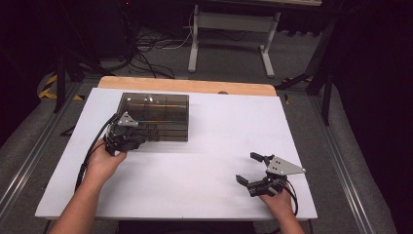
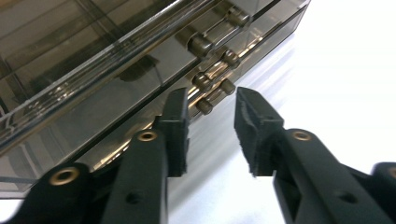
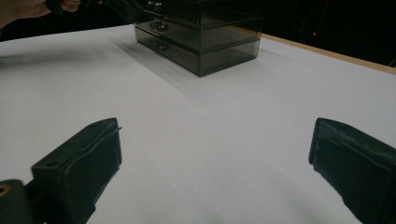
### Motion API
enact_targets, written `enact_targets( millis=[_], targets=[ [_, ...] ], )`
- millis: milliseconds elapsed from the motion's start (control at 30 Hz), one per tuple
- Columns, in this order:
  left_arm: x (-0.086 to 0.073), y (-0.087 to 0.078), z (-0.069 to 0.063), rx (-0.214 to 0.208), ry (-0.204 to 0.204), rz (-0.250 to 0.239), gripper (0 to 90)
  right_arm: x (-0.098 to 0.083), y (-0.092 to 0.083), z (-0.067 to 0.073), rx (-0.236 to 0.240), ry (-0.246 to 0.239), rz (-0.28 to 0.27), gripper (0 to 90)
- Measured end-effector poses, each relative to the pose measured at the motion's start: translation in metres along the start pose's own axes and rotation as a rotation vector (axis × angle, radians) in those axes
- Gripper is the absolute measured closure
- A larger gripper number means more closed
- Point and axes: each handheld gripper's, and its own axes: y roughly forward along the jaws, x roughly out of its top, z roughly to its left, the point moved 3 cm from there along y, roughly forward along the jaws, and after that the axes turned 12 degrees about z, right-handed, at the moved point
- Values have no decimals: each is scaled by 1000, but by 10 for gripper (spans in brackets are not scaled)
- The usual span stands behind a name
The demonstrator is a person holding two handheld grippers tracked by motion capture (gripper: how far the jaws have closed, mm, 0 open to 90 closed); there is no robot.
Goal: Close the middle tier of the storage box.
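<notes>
A smoky see-through drawer box stands on the white table at the back left. My left gripper is at the box's front face. In the left gripper view the left gripper is open, its tips just short of the small drawer handles, nothing between the jaws. My right gripper rests low near the front right of the table, wide open and holding nothing. The right gripper view has the open right gripper over bare table, with the box far off and the other hand beside it.
A wooden strip runs along the table's far edge. Beyond it on the floor stand a white desk frame and loose cables. Bare white surface lies between the two grippers.
</notes>
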Motion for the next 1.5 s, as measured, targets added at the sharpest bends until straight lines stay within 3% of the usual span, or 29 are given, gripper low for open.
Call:
enact_targets(
  millis=[67, 333, 500, 633, 700, 733, 833, 867, 933, 1033, 1233, 1367, 1500],
  targets=[
    [0, -2, -1, 1, 16, -4, 610, 0, 0, 0, 0, 0, 0, 29],
    [0, -10, -5, -49, 11, -43, 562, 0, 0, 0, 0, 0, 1, 29],
    [-2, -19, -7, -134, 18, -92, 547, 0, 0, 0, 0, -3, -1, 29],
    [-6, -25, -10, -176, 30, -125, 472, 0, 0, 0, -1, -3, -2, 29],
    [-9, -27, -13, -202, 26, -150, 395, 0, 0, 0, -1, -1, -1, 29],
    [-11, -27, -14, -213, 42, -156, 354, 0, 0, 0, -1, -1, -1, 29],
    [-17, -27, -21, -212, 22, -168, 181, 0, 0, 0, -3, 1, 1, 29],
    [-19, -27, -23, -225, 25, -169, 153, 0, 0, 0, -3, 1, 0, 29],
    [-24, -28, -27, -212, 41, -183, 65, 0, 0, 0, -4, 2, -1, 29],
    [-32, -28, -33, -230, 58, -203, 44, 0, 0, 0, -4, 3, 1, 29],
    [-46, -32, -39, -284, 65, -339, 23, 0, 0, -1, -6, 4, 1, 28],
    [-55, -32, -43, -249, 90, -357, 28, 0, 0, 0, -4, 5, 0, 28],
    [-66, -30, -40, -233, 72, -385, 29, 0, 0, 0, -2, 4, 1, 28]
  ],
)
